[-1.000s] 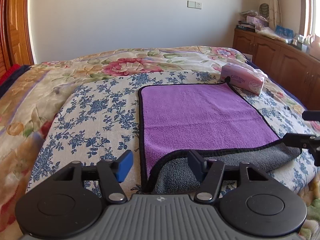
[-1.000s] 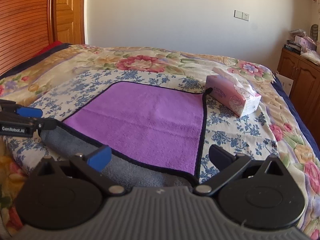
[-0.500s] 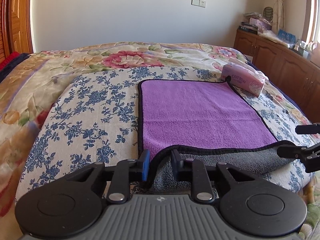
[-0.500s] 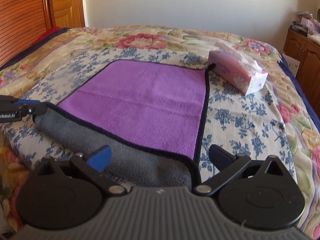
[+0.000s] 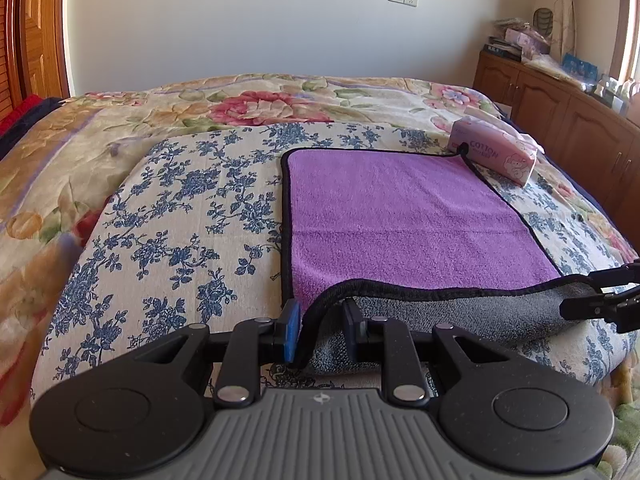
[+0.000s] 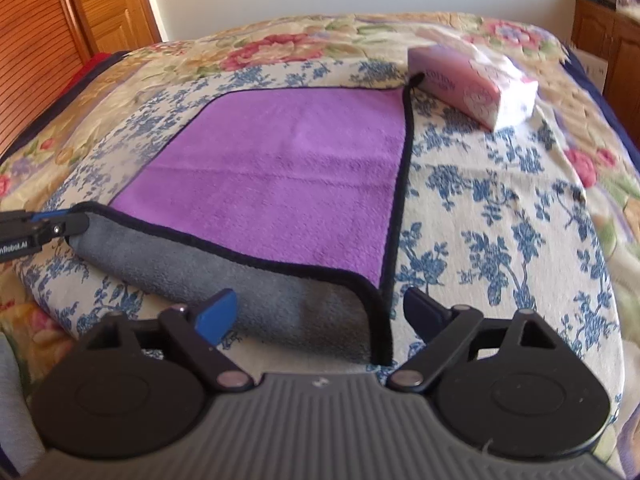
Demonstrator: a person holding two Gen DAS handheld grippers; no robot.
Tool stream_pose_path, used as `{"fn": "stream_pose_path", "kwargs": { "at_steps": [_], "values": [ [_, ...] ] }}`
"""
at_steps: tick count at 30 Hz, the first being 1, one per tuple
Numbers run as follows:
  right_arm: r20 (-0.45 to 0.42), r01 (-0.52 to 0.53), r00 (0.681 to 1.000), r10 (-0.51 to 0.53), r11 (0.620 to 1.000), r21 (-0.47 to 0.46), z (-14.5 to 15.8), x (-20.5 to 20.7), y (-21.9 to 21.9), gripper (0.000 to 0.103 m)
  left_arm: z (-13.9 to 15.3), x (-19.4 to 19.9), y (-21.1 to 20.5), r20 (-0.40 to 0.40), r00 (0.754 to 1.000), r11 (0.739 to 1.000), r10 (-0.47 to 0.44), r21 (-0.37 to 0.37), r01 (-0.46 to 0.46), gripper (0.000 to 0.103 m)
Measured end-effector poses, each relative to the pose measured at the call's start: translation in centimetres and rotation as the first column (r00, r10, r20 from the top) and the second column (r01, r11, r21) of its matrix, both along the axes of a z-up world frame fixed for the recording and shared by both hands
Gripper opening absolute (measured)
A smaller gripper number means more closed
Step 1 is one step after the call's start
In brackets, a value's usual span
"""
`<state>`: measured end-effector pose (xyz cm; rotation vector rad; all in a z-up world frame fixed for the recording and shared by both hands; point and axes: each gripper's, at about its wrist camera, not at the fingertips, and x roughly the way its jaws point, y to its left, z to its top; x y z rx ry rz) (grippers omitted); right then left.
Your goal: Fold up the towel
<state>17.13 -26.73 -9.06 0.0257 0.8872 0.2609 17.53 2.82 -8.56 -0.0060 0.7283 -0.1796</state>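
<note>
On the bed (image 5: 168, 216) the purple towel (image 5: 400, 216) lay almost flat (only its near edge rolled up, grey side out), our left claw (image 5: 320, 330) pinching one near corner, our right claw (image 6: 320, 314) spread wide around the other, so the fold had hardly begun.

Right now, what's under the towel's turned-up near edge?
The towel shows its grey underside along the lifted near edge, with floral bedding around it. What lies beneath the grey roll is covered. Left gripper pinches the near-left corner.
</note>
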Motion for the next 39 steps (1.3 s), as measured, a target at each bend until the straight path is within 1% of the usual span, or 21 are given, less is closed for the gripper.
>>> {"fn": "stream_pose_path", "kwargs": {
  "at_steps": [3, 6, 10, 14, 18, 20, 22, 24, 25, 26, 28, 29, 30, 33, 39],
  "values": [
    [-0.011, 0.007, 1.0, -0.007, 1.0, 0.011, -0.1, 0.2, -0.5, 0.089, -0.1, 0.0, 0.0, -0.004, 1.0, 1.0, -0.003, 0.001, 0.003, 0.025],
    [-0.026, 0.007, 1.0, -0.006, 0.999, 0.042, -0.1, 0.4, -1.0, 0.086, -0.1, 0.0, -0.1, -0.005, 1.0, 1.0, -0.006, 0.005, 0.006, 0.025],
    [-0.035, -0.001, 0.999, 0.003, 0.998, 0.069, 0.1, 0.2, -1.2, 0.079, -0.1, 0.0, -0.2, -0.006, 1.0, 1.0, -0.008, 0.008, 0.008, 0.025],
    [-0.033, -0.015, 0.999, 0.018, 0.995, 0.1, 0.5, 0.2, -1.3, 0.069, -0.1, 0.0, -0.2, -0.006, 1.0, 1.0, -0.009, 0.009, 0.009, 0.025],
    [-0.038, -0.02, 0.999, 0.024, 0.995, 0.101, 0.5, 0.3, -1.3, 0.062, -0.2, 0.0, -0.3, -0.006, 1.0, 1.0, -0.012, 0.015, 0.012, 0.025],
    [-0.04, -0.021, 0.999, 0.025, 0.995, 0.101, 0.5, 0.4, -1.4, 0.055, -0.2, 0.0, -0.4, -0.006, 1.0, 1.0, -0.013, 0.017, 0.013, 0.025],
    [-0.039, -0.02, 0.999, 0.024, 0.995, 0.097, 0.5, 0.5, -1.5, 0.051, -0.2, 0.0, -0.4, -0.006, 1.0, 1.0, -0.013, 0.018, 0.013, 0.025],
    [-0.04, -0.024, 0.999, 0.028, 0.995, 0.094, 0.4, 0.6, -1.7, 0.038, -0.2, 0.0, -0.4, -0.006, 1.0, 1.0, -0.014, 0.018, 0.014, 0.025],
    [-0.042, -0.018, 0.999, 0.021, 0.996, 0.09, 0.3, 0.7, -1.8, 0.027, -0.2, 0.0, -0.4, -0.006, 1.0, 1.0, -0.016, 0.018, 0.016, 0.025],
    [-0.045, -0.013, 0.999, 0.017, 0.996, 0.086, 0.2, 0.8, -1.9, 0.022, -0.2, 0.0, -0.4, -0.006, 1.0, 1.0, -0.018, 0.017, 0.018, 0.025],
    [-0.051, -0.012, 0.999, 0.016, 0.997, 0.08, 0.1, 0.8, -2.0, 0.02, -0.1, -0.1, -0.5, -0.003, 1.0, 1.0, -0.023, 0.016, 0.023, 0.025],
    [-0.053, -0.015, 0.998, 0.019, 0.997, 0.076, 0.1, 0.7, -2.1, 0.014, -0.1, -0.1, -0.5, -0.001, 1.0, 1.0, -0.026, 0.013, 0.026, 0.023],
    [-0.054, -0.018, 0.998, 0.022, 0.997, 0.071, 0.1, 0.7, -2.0, 0.009, 0.0, -0.2, -0.5, 0.0, 1.0, 1.0, -0.029, 0.011, 0.029, 0.018],
    [-0.044, -0.02, 0.999, 0.022, 0.998, 0.065, 0.1, 0.6, -2.0, 0.009, 0.1, -0.2, -0.6, 0.005, 0.999, 0.999, -0.038, 0.004, 0.038, 0.011],
    [-0.007, -0.012, 1.0, 0.012, 0.998, 0.067, 0.7, 0.4, -2.2, 0.007, 0.5, -0.4, -0.6, 0.017, 0.999, 0.999, -0.041, -0.011, 0.041, 0.008]
  ]
}}
